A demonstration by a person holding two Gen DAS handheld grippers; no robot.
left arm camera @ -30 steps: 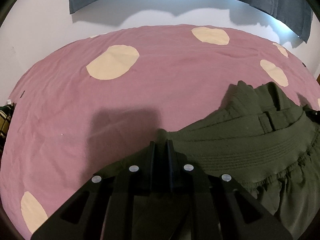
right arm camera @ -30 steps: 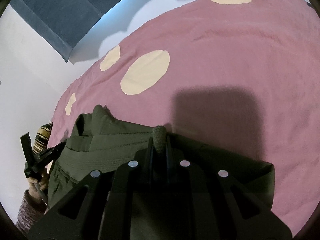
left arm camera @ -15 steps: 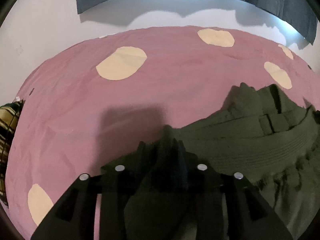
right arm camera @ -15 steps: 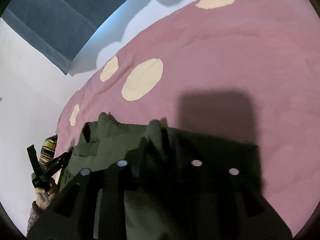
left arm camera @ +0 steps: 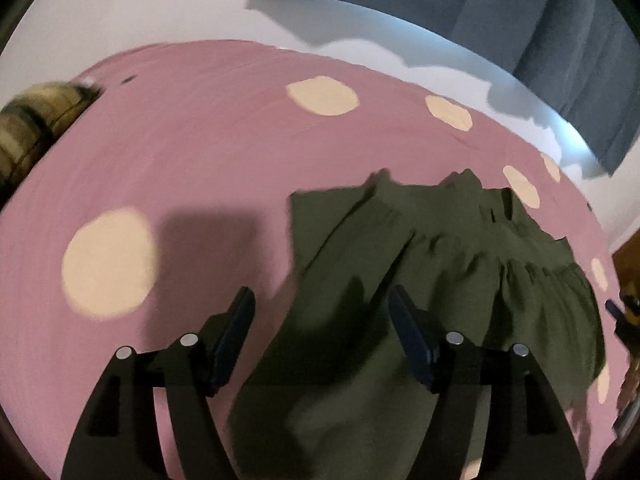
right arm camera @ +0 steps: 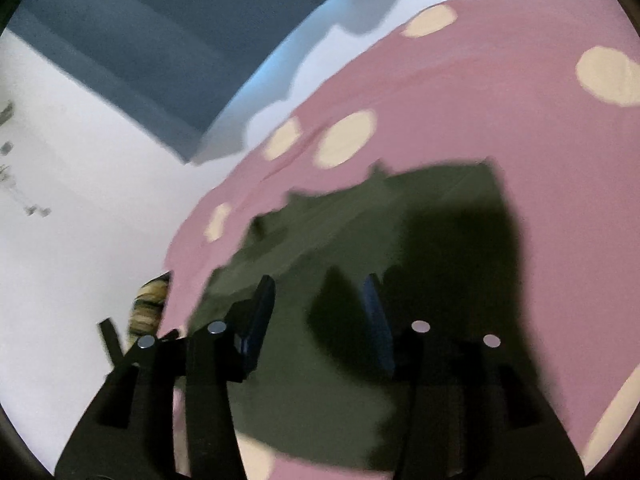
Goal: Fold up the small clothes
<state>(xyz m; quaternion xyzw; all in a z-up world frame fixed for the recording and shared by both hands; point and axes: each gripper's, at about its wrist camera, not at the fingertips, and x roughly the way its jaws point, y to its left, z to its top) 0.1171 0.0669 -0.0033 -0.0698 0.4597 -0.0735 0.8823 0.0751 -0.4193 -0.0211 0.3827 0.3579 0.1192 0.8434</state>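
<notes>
A dark olive green garment (left arm camera: 432,280) with a gathered, ruffled band lies on the pink bedspread with cream dots (left arm camera: 200,152). My left gripper (left arm camera: 322,304) is open and empty, held above the garment's left edge. The garment also shows in the right wrist view (right arm camera: 360,232), lying flat. My right gripper (right arm camera: 320,292) is open and empty above its near part. Both views are motion-blurred.
A white wall and a blue-grey curtain (left arm camera: 460,12) stand behind the bed. A striped yellow and dark cloth (left arm camera: 28,120) lies at the bed's left edge. The other gripper's tip (left arm camera: 620,312) shows at the right edge of the left wrist view.
Both grippers were shut on the green garment's edge; now both have opened, let it go and drawn back. The garment lies on the bedspread.
</notes>
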